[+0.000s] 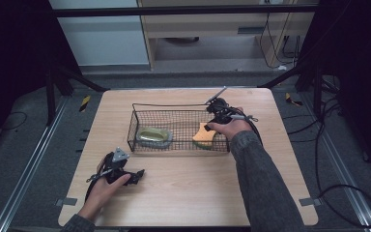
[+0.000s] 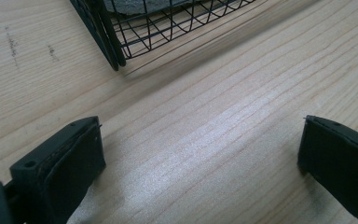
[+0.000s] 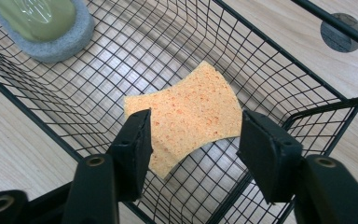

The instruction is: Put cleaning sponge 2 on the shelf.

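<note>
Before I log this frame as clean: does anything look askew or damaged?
Nothing is spilled or broken. The orange sponge lies tilted in the wire basket, one edge raised between the right gripper's open jaws.

Even overhead light keeps the worktop [image 1: 183, 193] bright against dark surroundings, a soft sheen glares on the wood between the left tongs [image 2: 200, 154], and the wire basket [image 2: 168, 28] beyond them blurs slightly.

Basket [image 1: 178, 112] sits mid-desk [image 1: 188, 193]. Inside it: sponge [image 1: 204, 135] at the 3 o'clock end, dish [image 1: 153, 137] at the 9 o'clock end, well apart. Right gripper [image 3: 193, 140] above the sponge; left gripper [image 1: 136, 176] on the desk at 7 o'clock of the basket.
</note>
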